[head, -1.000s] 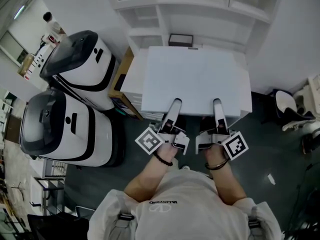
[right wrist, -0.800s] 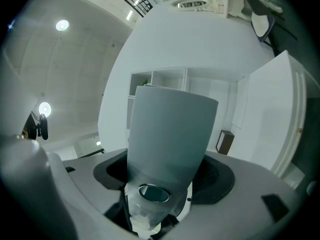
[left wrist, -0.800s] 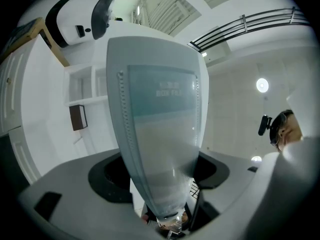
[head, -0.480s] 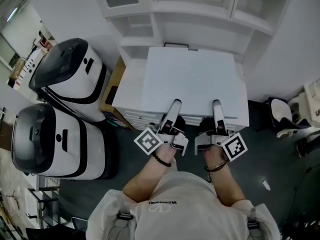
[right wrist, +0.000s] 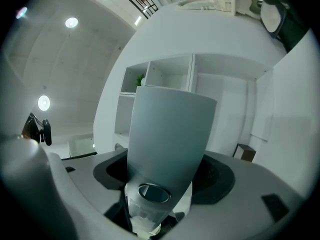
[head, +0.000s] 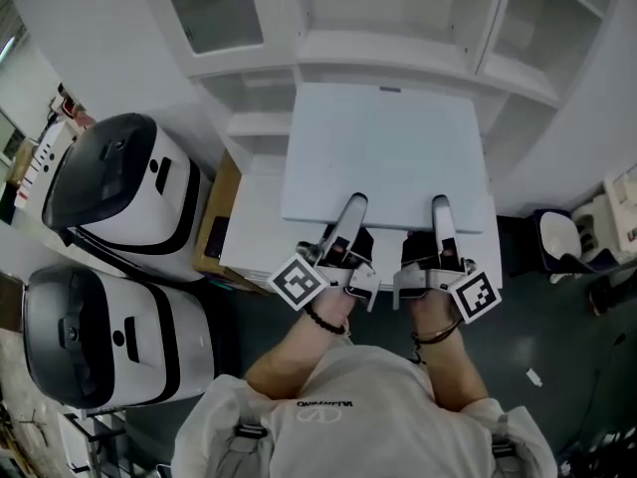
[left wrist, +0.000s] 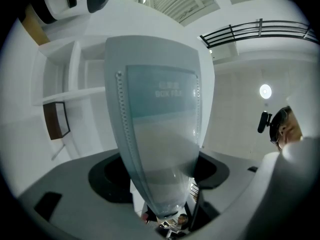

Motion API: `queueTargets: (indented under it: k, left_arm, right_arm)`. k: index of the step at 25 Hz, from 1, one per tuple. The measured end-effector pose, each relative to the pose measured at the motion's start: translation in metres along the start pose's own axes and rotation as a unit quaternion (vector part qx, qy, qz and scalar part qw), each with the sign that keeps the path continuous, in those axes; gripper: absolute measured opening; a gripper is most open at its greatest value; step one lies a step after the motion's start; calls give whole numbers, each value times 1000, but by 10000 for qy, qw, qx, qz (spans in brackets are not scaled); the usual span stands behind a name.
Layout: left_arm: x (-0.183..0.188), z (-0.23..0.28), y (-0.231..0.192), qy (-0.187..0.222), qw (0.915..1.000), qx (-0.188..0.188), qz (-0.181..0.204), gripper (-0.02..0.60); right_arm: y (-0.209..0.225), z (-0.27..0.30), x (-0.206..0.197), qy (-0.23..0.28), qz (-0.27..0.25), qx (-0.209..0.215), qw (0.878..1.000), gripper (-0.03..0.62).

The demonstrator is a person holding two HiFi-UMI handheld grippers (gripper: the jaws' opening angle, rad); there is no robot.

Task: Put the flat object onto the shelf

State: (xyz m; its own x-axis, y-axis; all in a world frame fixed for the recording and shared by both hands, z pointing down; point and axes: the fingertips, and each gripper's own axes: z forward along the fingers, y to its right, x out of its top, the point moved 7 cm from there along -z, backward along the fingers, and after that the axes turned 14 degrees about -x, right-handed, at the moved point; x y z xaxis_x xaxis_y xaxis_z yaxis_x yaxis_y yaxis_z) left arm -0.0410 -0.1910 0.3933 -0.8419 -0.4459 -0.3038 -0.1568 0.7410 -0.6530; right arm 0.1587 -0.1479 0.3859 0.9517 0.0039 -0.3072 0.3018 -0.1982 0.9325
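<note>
The flat object is a wide, pale, thin box, and I hold it level by its near edge. My left gripper is shut on that edge left of centre. Right of centre, my right gripper is shut on the same edge. The far edge reaches the white shelf unit ahead. In the left gripper view the flat object stands edge-on between the jaws, translucent with faint print. In the right gripper view the flat object fills the gap the same way, with shelf compartments behind it.
Two white-and-black machines stand on the floor at the left. A brown carton and a low white cabinet sit under the flat object's left side. A dark framed item rests on a low shelf. A chair stands at the right.
Both grippers have carried the flat object forward toward the shelf unit. Its far edge now covers the dark item seen on the shelf earlier. The machines have slid down the left of the view.
</note>
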Motion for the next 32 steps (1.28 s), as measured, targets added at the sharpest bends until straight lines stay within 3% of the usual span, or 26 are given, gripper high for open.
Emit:
queueTargets:
  k: [6, 14, 18, 32]
  left_arm:
    - [42, 35, -38, -95, 9999, -43, -97, 330]
    - [54, 55, -34, -326, 9988, -348, -132, 330]
    - [70, 90, -56, -331, 9991, -235, -135, 330]
    - [71, 148, -83, -172, 9995, 188, -176, 330]
  right_arm:
    - [-7, 62, -7, 144, -99, 27, 9998, 341]
    - [-25, 71, -2, 469, -231, 344, 9980, 341]
    - [-26, 113, 10, 472, -166, 254, 9984, 341]
    - [-24, 180, 49, 334, 57, 190, 9992, 342]
